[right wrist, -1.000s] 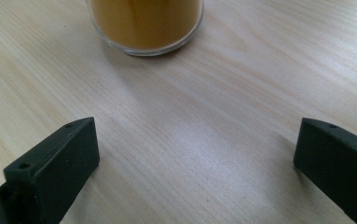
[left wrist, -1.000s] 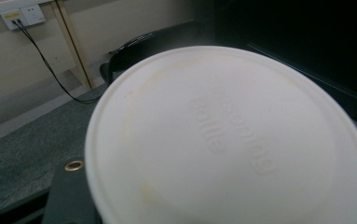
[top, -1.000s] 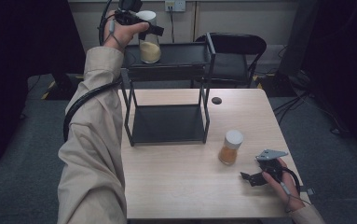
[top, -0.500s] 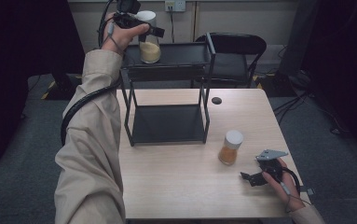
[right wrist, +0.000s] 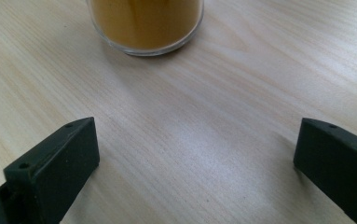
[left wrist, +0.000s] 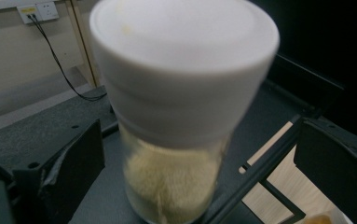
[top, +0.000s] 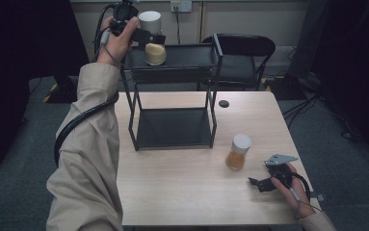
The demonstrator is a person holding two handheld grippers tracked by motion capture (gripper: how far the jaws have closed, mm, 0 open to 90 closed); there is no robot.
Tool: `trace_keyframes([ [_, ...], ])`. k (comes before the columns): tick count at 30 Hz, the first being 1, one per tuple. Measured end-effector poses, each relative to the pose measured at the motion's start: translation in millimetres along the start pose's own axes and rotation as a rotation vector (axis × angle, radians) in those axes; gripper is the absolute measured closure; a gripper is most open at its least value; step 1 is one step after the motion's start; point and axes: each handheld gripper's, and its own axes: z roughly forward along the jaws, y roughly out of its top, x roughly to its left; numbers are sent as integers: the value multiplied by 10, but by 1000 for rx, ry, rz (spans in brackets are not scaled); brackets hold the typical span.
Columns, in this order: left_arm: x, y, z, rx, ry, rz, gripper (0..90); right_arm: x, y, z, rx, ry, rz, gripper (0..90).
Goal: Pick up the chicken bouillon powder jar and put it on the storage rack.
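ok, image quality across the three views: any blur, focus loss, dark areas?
High view: room edges fall to near black, table evenly lit, pale jar on the rack readable. Left gripper view: the jar's white lid is soft and too close to focus. Right gripper view: wood grain sharp, amber jar cropped at the top, mild sheen on the table.

The left arm in its beige sleeve reaches far forward and up, its hand gripping the black left gripper (top: 155,39), whose jaws have just been opening and now stand wide. The black right gripper (top: 255,183) rests low, level, jaws spread apart.
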Motion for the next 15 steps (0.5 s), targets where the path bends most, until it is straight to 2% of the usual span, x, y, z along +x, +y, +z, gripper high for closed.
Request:
trace_keyframes([
  [8,-63,-221,-51,2,-10,13,16,0,1,0,0,0,-1,0],
  [15,-119,-368,-110,-18,-19,19,16,0,1,0,1,0,-1,0],
])
